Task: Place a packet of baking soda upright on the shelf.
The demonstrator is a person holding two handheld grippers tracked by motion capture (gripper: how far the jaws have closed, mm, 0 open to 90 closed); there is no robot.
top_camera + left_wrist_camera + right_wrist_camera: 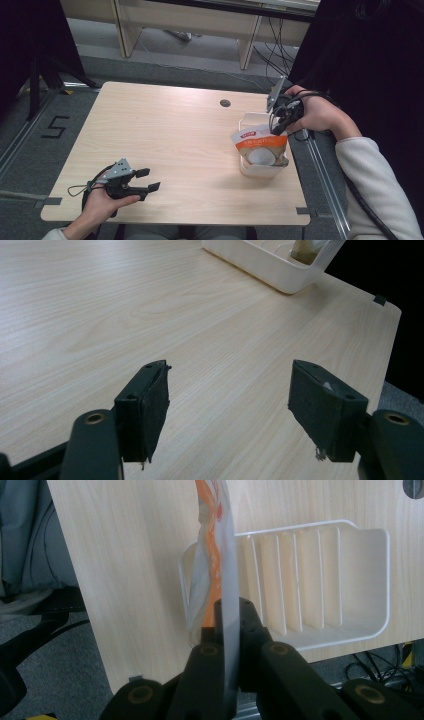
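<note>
Right gripper (280,125) – wrist bent down, far right – pinches orange-white plastic pouch (260,145) top over white ribbed plastic tray (248,169). Left gripper (148,181) rests near left, jaws spread.

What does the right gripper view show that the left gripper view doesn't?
Right gripper view alone: the right gripper, jaws shut on the top edge of an orange-and-white pouch, seen edge-on and reaching into the white basket, plus the basket's ribbed inside and the floor past the table edge. Left gripper view alone: the left gripper, jaws open with nothing between them, over bare wood. Both share the wooden table and the white basket, which in the left gripper view is a far corner.
</note>
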